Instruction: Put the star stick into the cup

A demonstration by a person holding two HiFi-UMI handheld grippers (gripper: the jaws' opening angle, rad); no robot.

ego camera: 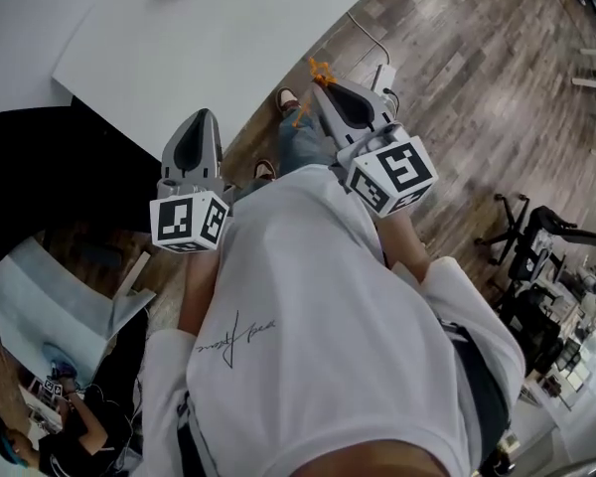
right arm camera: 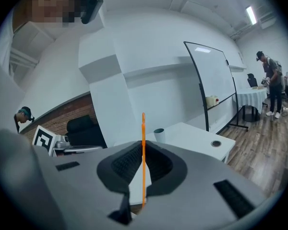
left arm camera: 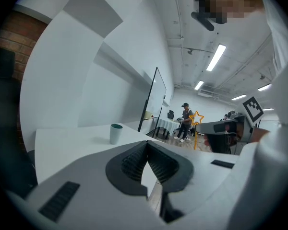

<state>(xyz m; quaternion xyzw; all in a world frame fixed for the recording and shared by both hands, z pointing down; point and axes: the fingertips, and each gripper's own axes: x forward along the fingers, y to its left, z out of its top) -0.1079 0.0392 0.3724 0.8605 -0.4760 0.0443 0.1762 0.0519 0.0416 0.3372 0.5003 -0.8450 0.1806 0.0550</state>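
Observation:
An orange star stick (right arm camera: 143, 152) stands upright between the jaws of my right gripper (right arm camera: 143, 145), which is shut on it. In the head view its star end (ego camera: 318, 68) pokes out past the right gripper (ego camera: 323, 85) over the wooden floor. From the left gripper view the yellow star (left arm camera: 197, 118) shows off to the right. A small white cup (right arm camera: 159, 135) with a dark rim stands on the white table (right arm camera: 192, 138), some way ahead of both grippers. It also shows as the cup (left arm camera: 116, 133) in the left gripper view. My left gripper (left arm camera: 147, 145) is shut with nothing in it.
A glass whiteboard (right arm camera: 213, 80) stands past the table's far end. A round cable hole (right arm camera: 216, 143) sits in the tabletop. A person (right arm camera: 271, 80) stands far off by a covered table. A black chair (right arm camera: 84, 128) is behind the table; an office chair (ego camera: 517, 232) stands on the floor at right.

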